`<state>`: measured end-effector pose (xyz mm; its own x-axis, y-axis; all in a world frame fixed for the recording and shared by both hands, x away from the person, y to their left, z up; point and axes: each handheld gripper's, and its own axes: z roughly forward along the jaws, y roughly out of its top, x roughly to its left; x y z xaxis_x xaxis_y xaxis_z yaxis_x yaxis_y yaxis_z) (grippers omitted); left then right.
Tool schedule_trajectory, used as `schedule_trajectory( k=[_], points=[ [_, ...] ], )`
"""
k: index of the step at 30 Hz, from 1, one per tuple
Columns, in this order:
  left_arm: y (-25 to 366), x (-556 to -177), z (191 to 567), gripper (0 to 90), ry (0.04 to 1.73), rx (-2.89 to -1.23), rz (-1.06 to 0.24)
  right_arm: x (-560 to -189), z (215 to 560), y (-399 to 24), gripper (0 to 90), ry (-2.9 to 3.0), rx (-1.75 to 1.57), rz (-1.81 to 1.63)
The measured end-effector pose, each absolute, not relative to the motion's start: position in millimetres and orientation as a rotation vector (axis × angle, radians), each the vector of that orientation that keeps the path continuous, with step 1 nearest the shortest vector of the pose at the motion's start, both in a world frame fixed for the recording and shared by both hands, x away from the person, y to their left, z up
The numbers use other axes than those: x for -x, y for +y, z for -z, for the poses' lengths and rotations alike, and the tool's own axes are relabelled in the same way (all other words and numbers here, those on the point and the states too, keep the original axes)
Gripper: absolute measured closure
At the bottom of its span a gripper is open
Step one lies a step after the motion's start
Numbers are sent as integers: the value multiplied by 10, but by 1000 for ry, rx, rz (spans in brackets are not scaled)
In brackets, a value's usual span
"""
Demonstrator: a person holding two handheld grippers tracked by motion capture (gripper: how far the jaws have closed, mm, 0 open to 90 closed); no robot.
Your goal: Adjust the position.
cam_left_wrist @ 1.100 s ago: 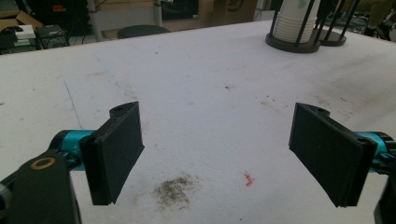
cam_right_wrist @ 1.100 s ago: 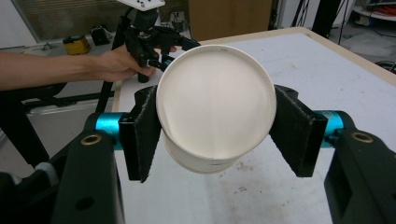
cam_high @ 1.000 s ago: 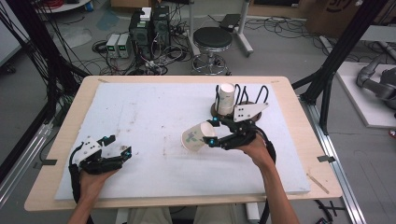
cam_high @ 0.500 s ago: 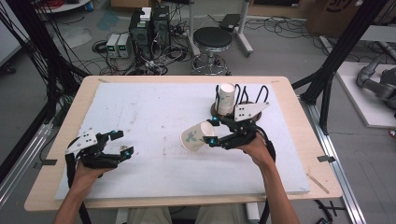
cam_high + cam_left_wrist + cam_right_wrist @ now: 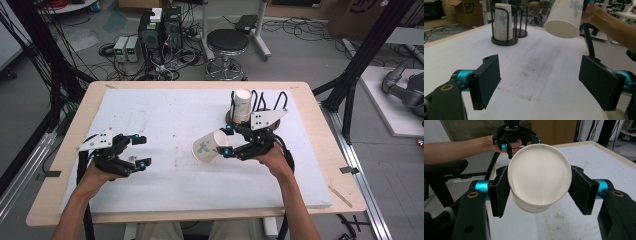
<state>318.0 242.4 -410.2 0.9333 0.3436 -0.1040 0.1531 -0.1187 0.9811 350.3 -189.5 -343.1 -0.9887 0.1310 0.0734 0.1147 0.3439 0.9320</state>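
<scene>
White padding covers the tabletop [image 5: 150, 115]; from above, the right tool [image 5: 226, 140] holds a paper cup [image 5: 209, 148] sideways, clamped. Left tool [image 5: 539, 82] gapes empty toward the cup stack [image 5: 502, 22], likely awaiting handover. Right gripper view: jaws pinch the cup's walls, mouth facing the camera

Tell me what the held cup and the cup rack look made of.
Cup: paper by the look, matte white with a rolled rim and printed flowers. Rack: thin black bars, probably metal, on a dark round base, maybe wood. The right tool grips the cup.

left tongs [image 5: 138, 151]: jaws wide apart, low | right tongs [image 5: 226, 139]: clamped, raised, pointing left
</scene>
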Motion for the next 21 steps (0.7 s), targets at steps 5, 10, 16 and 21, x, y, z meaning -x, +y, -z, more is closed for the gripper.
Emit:
schedule_trajectory(
  k=[5, 10, 16, 21],
  points=[
    [2237, -3271, 4051, 173, 319, -1697, -129, -3503, 3422, -1884, 380, 2565, -223, -1789],
    [2035, -3356, 3999, 166, 288, -1693, -90, -3508, 3418, -1856, 380, 2576, -198, -1795],
    [1817, -3407, 3928, 166, 221, -1697, -59, -3497, 3410, -1832, 380, 2583, -180, -1791],
    [1673, -3429, 3890, 166, 189, -1686, -43, -3488, 3401, -1823, 380, 2583, -164, -1795]
  ],
)
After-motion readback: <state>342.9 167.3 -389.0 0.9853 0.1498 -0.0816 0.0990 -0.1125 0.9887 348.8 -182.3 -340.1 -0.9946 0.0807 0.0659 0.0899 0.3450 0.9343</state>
